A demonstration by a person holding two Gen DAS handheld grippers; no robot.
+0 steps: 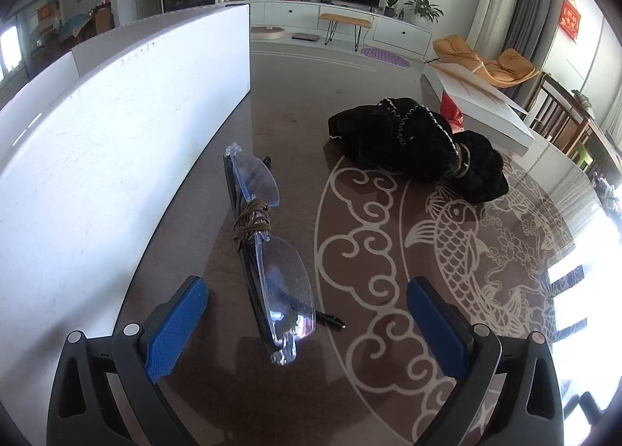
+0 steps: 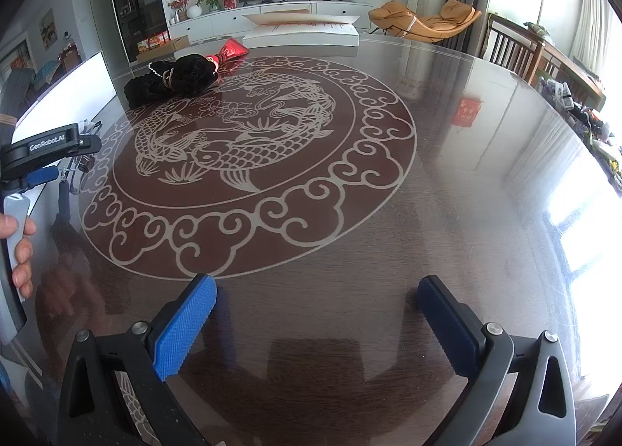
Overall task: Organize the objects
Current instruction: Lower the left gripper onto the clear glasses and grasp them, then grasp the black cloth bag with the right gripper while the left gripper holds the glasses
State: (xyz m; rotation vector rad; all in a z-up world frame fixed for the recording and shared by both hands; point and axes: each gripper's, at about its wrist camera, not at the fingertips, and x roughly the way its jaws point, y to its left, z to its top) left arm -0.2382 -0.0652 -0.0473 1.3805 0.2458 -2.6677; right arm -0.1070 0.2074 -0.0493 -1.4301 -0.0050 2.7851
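Observation:
A folded pair of rimless glasses [image 1: 268, 251], with brown cord wound around the bridge, lies on the dark patterned table [image 1: 350, 387]. Its near lens sits between the blue pads of my left gripper [image 1: 307, 284], which is open and not touching it. A black velvet pouch [image 1: 412, 143] tied with cord lies farther off to the right, also seen at the upper left in the right wrist view [image 2: 175, 77]. My right gripper [image 2: 317, 283] is open over bare table with nothing between its fingers. The left gripper [image 2: 74, 160] shows at the far left, held by a person's hand [image 2: 19, 251].
A tall white panel [image 1: 116, 135] stands along the left side of the glasses. A flat white box [image 2: 303, 34] lies at the table's far edge, with a red packet [image 2: 231, 47] beside the pouch. Wooden chairs [image 2: 517, 49] stand at the right.

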